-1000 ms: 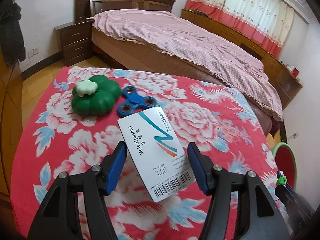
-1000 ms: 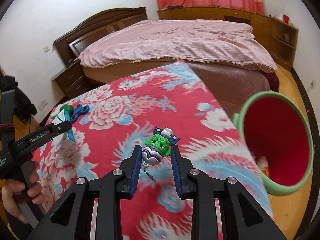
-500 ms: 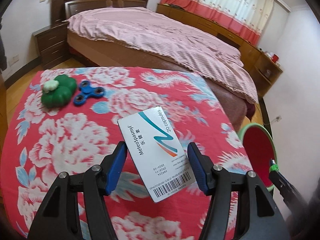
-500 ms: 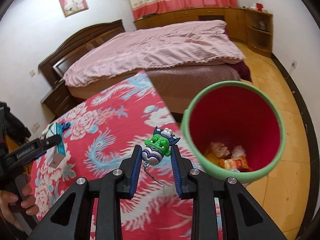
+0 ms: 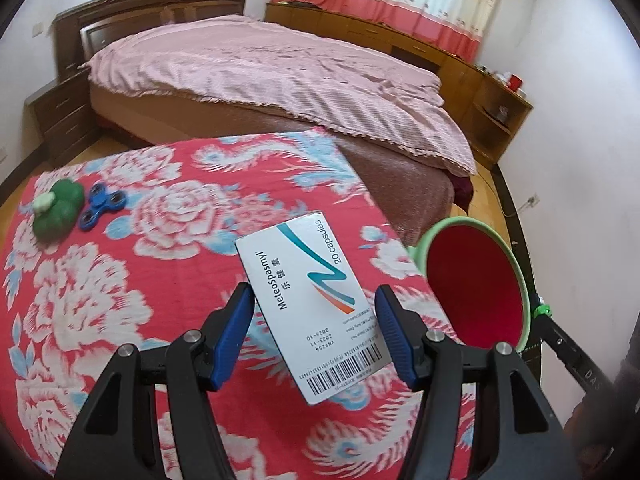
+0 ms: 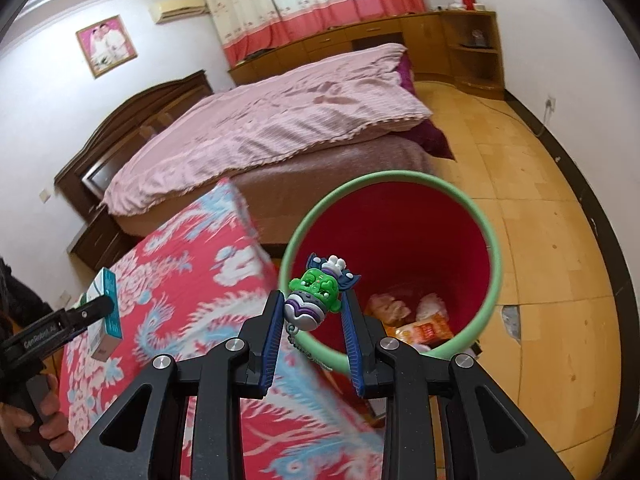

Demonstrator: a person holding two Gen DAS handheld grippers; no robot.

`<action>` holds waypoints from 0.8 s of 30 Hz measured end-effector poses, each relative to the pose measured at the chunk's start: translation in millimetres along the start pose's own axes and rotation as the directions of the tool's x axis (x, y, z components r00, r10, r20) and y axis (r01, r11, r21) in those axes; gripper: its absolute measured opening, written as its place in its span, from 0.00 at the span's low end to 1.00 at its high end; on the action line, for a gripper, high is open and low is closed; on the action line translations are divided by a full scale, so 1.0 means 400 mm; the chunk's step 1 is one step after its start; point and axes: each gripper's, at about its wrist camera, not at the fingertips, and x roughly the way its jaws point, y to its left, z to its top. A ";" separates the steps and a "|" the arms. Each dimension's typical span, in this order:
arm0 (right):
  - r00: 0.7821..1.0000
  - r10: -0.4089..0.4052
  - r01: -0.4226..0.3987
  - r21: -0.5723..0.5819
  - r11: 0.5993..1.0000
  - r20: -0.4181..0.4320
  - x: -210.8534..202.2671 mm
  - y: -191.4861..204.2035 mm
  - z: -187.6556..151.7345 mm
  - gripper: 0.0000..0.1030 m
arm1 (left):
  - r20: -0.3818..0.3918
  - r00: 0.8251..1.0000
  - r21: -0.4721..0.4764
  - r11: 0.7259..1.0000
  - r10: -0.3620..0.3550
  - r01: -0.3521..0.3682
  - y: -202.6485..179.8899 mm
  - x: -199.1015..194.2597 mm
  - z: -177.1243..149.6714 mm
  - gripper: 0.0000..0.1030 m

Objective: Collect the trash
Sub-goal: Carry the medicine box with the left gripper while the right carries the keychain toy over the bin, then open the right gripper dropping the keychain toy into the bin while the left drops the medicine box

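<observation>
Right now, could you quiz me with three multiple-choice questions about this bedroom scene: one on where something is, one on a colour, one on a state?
1. Where is the blue spinner?
A. in the bin
B. on the floral cloth beside the green toy
C. on the bed

2. What colour is the bin inside?
A. red
B. yellow
C. black

3. What is the left gripper doing?
A. hanging empty
B. holding a cup
C. clamping the medicine box

Answers: B, it lies there; A, the inner wall shows red; C, the pads press its edges.
</observation>
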 end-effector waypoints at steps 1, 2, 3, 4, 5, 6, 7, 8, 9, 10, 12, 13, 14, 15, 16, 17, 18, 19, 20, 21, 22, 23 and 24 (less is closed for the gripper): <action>1.000 -0.003 0.003 0.009 1.000 0.007 -0.003 -0.013 0.005 0.28 | 0.000 1.000 0.006 1.000 -0.006 0.006 -0.010 0.002 0.001 0.61; 1.000 -0.006 0.006 0.015 1.000 0.012 -0.005 -0.022 0.008 0.28 | -0.001 1.000 0.017 1.000 -0.015 0.015 -0.025 0.005 0.002 0.61; 1.000 -0.010 0.009 0.023 1.000 0.019 -0.008 -0.034 0.012 0.28 | -0.001 1.000 0.026 0.999 -0.021 0.021 -0.036 0.008 0.003 0.61; 1.000 -0.013 0.012 0.031 0.999 0.024 -0.009 -0.045 0.016 0.28 | -0.002 1.000 0.038 0.999 -0.026 0.027 -0.052 0.012 0.003 0.61; 1.000 -0.016 0.015 0.035 0.999 0.027 -0.009 -0.051 0.019 0.28 | -0.005 0.999 0.052 0.998 -0.033 0.033 -0.068 0.017 0.003 0.61; 0.999 -0.022 0.020 0.042 0.999 0.031 -0.010 -0.060 0.022 0.28 | -0.009 0.999 0.063 0.997 -0.043 0.043 -0.083 0.023 0.003 0.61; 0.999 -0.026 0.024 0.049 0.999 0.034 -0.011 -0.070 0.024 0.28 | -0.013 0.999 0.071 0.996 -0.051 0.052 -0.095 0.027 0.003 0.61; 0.999 -0.030 0.028 0.056 0.998 0.036 -0.010 -0.079 0.026 0.28 | -0.017 0.998 0.078 0.995 -0.058 0.059 -0.105 0.031 0.003 0.61; 0.999 -0.034 0.032 0.061 0.998 0.036 -0.008 -0.089 0.028 0.28 | -0.022 0.998 0.088 0.994 -0.066 0.068 -0.121 0.038 0.003 0.61; 0.999 -0.038 0.035 0.067 0.997 0.036 -0.004 -0.096 0.029 0.28 | -0.026 0.997 0.095 0.993 -0.070 0.072 -0.130 0.043 0.000 0.61; 0.999 -0.044 0.041 0.081 0.996 0.031 0.006 -0.113 0.032 0.28 | -0.041 0.996 0.112 0.990 -0.083 0.087 -0.158 0.059 -0.001 0.61; 0.999 -0.047 0.045 0.091 0.995 0.027 0.013 -0.124 0.032 0.28 | -0.048 0.995 0.118 0.989 -0.090 0.095 -0.168 0.065 -0.002 0.61; 0.998 -0.050 0.047 0.097 0.994 0.024 0.019 -0.131 0.034 0.28 | -0.056 0.994 0.125 0.987 -0.096 0.102 -0.179 0.072 -0.002 0.61; 0.998 -0.052 0.049 0.103 0.993 0.019 0.026 -0.140 0.035 0.28 | -0.062 0.993 0.136 0.985 -0.099 0.107 -0.193 0.080 -0.002 0.61; 0.998 -0.054 0.052 0.108 0.993 0.014 0.033 -0.149 0.035 0.28 | -0.065 0.993 0.144 0.984 -0.100 0.108 -0.201 0.085 -0.002 0.61; 0.998 -0.055 0.053 0.111 0.992 0.010 0.040 -0.157 0.034 0.28 | -0.070 0.992 0.156 0.981 -0.102 0.112 -0.216 0.094 -0.003 0.61; 0.998 -0.056 0.055 0.114 0.992 0.005 0.045 -0.163 0.033 0.28 | -0.074 0.992 0.163 0.980 -0.106 0.117 -0.226 0.100 -0.005 0.61; 0.998 -0.055 0.055 0.116 0.992 -0.001 0.051 -0.170 0.032 0.29 | -0.078 0.991 0.168 0.978 -0.110 0.122 -0.233 0.105 -0.006 0.61; 0.999 -0.054 0.055 0.120 0.991 -0.004 0.055 -0.175 0.031 0.29 | -0.083 0.990 0.173 0.976 -0.115 0.128 -0.242 0.110 -0.008 0.61; 0.999 -0.051 0.052 0.133 0.990 -0.010 0.059 -0.182 0.029 0.30 | -0.089 0.989 0.180 0.974 -0.121 0.135 -0.254 0.117 -0.011 0.61; 0.999 -0.043 0.044 0.142 0.989 -0.011 0.061 -0.187 0.027 0.30 | -0.092 0.988 0.185 0.973 -0.123 0.138 -0.261 0.121 -0.013 0.61; 0.999 -0.037 0.038 0.149 0.988 -0.009 0.062 -0.190 0.027 0.30 | -0.096 0.987 0.193 0.971 -0.126 0.143 -0.270 0.126 -0.015 0.61; 0.999 -0.035 0.036 0.151 0.988 -0.007 0.063 -0.191 0.027 0.30 | -0.100 0.987 0.199 0.969 -0.130 0.147 -0.278 0.131 -0.017 0.61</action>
